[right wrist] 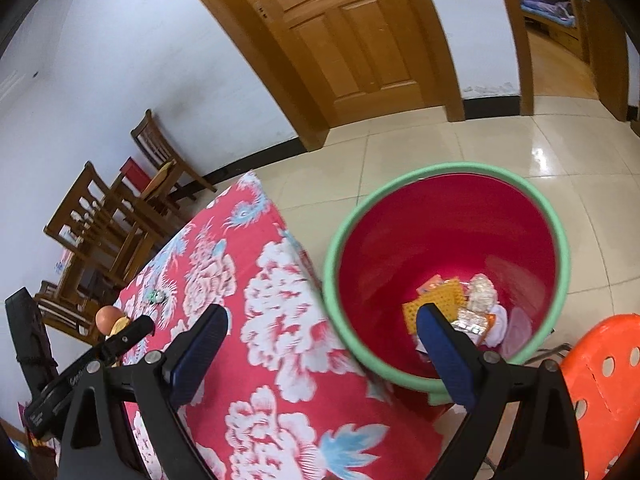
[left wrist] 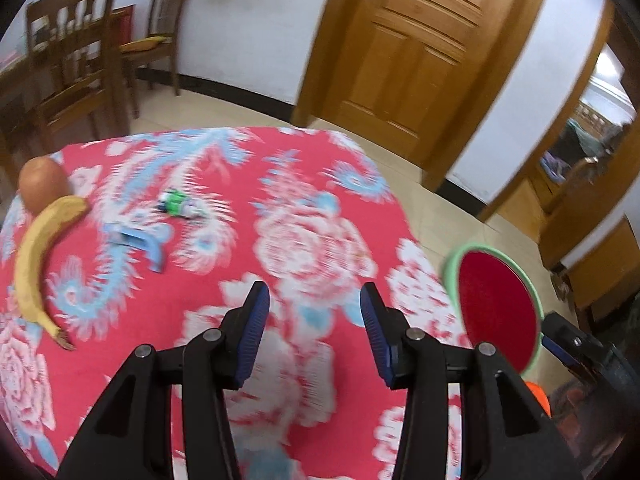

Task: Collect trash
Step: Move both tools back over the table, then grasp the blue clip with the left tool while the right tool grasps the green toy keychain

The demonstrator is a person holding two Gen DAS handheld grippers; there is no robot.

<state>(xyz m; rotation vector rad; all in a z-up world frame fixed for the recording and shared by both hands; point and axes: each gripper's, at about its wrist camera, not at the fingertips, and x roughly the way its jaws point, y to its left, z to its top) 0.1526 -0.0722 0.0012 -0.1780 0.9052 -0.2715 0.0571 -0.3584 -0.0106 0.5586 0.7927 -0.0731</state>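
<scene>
2 small pieces of trash remain on the floral tablecloth (left wrist: 320, 220) in the left wrist view: a green-and-white wrapper (left wrist: 178, 205) and a blue scrap (left wrist: 140, 242), near a banana (left wrist: 36, 256) and an apple (left wrist: 42, 184); the left gripper (left wrist: 314, 328) hangs over the cloth, jaws apart and empty. In the right wrist view, the right gripper (right wrist: 320, 356) stands wide and empty above the red bin (right wrist: 444, 248), which already holds several wrappers (right wrist: 460, 308), so collection looks partly done.

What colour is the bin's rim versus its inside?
Pale green rim, red inside; clearest in the right wrist view.
</scene>
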